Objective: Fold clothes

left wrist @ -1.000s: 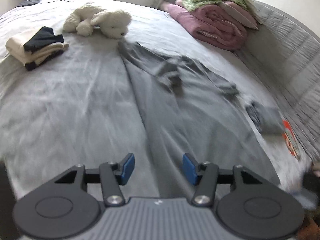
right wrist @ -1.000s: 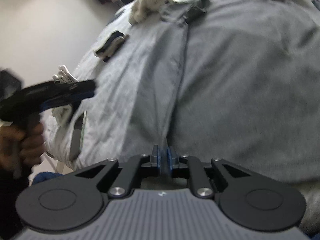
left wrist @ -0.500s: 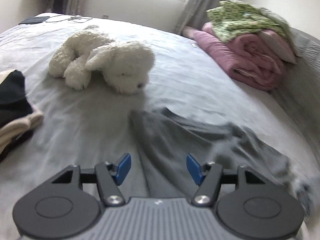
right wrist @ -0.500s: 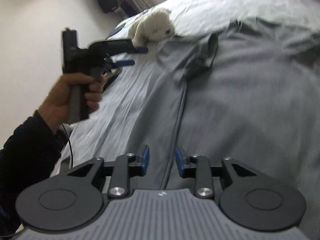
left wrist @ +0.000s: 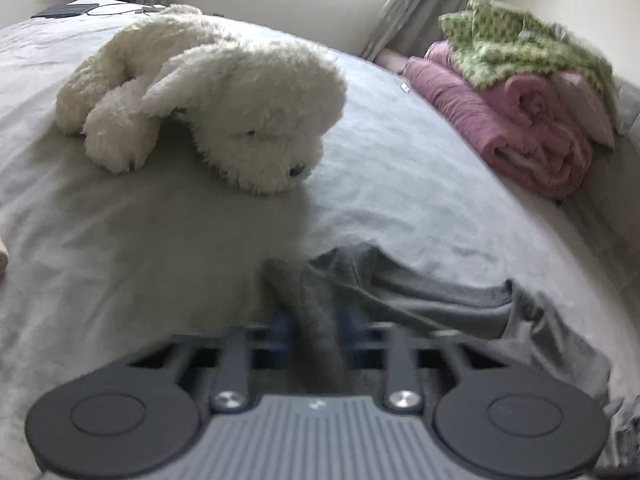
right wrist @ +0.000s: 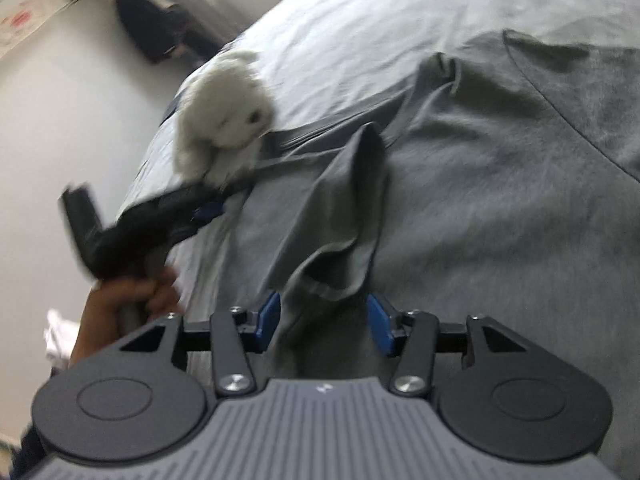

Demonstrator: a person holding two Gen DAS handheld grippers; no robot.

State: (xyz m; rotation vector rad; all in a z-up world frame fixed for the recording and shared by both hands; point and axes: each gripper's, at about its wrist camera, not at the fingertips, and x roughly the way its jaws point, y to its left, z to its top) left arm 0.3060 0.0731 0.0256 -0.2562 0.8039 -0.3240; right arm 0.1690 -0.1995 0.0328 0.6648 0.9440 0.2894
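My left gripper (left wrist: pixel 318 334) sits low on the bed (left wrist: pixel 140 248), its blue pads blurred, a ridge of the grey shirt (left wrist: pixel 400 312) bunched up between them; the gap looks narrow, but I cannot tell whether the pads are actually pinching the cloth. Straight ahead of it lies the white plush dog (left wrist: pixel 208 108), and far off to the right the pile of pink and green blankets (left wrist: pixel 520 92). My right gripper (right wrist: pixel 323 320) stands wide, blue fingers (right wrist: pixel 269 318) apart on either side of a folded sleeve of the shirt (right wrist: pixel 480 184), gripping nothing. Ahead and to its left, my left hand (right wrist: pixel 124 300) holds the other tool just beside the plush dog (right wrist: pixel 224 116).
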